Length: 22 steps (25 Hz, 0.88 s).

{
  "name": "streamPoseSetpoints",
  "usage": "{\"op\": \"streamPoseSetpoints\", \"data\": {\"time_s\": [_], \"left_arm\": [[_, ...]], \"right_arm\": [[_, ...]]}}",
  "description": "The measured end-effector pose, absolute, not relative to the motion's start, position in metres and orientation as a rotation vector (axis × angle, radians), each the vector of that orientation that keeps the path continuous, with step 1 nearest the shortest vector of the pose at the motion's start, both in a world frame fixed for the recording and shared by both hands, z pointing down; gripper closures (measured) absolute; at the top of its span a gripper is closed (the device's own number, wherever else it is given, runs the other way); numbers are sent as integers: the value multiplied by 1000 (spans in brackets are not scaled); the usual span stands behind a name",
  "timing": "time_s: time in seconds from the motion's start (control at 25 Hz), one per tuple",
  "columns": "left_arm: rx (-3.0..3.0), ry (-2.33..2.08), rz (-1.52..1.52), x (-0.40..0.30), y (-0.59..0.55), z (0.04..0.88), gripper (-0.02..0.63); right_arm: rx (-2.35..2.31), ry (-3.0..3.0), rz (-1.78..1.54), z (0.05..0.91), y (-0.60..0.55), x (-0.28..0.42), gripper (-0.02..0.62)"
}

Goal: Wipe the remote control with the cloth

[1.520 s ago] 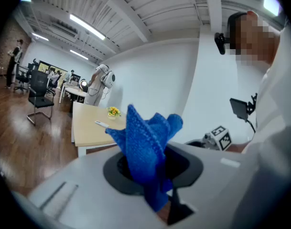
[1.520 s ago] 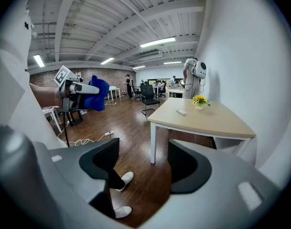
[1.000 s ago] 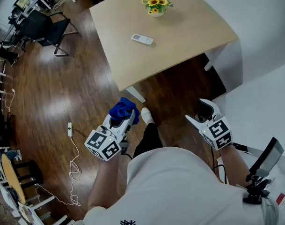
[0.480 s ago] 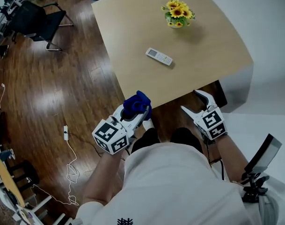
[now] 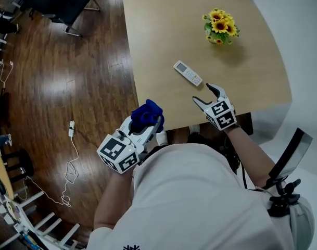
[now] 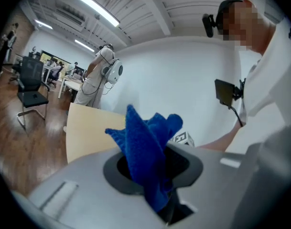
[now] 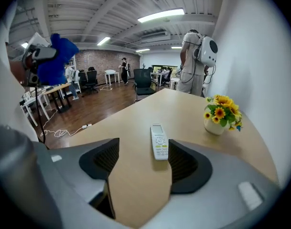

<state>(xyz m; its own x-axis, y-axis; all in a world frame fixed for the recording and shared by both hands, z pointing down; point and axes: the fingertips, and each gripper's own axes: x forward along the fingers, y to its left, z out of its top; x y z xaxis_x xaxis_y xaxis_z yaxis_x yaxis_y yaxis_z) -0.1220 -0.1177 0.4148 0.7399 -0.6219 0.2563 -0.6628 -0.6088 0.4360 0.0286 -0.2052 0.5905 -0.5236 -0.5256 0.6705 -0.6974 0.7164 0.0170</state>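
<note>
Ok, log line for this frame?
left claw: shut on cloth | right claw: open, empty, aimed at remote | remote: flat on table, untouched | wipe: not started

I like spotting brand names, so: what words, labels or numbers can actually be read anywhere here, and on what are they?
No text can be read here.
Remote control: button labels and screen too small to read.
Marker cubes: black-and-white square patterns, no letters.
Shirt print: dark, cut off at the picture's edge, unreadable.
</note>
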Motion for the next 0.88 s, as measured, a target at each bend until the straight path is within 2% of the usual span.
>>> {"op": "streamPoseSetpoints", "data": {"time_s": [0.4, 0.76, 0.88], "left_arm": [[2314, -1176, 199, -118, -132, 407, 497], [2250, -1210, 221, -128, -117, 390, 497], [2250, -1209, 225, -125, -123, 393, 497]], "right_arm": [[802, -2279, 347, 678, -273, 4, 255], [762, -2280, 349, 673, -272, -27, 242], [737, -2248, 309, 670, -274, -26, 264]]}}
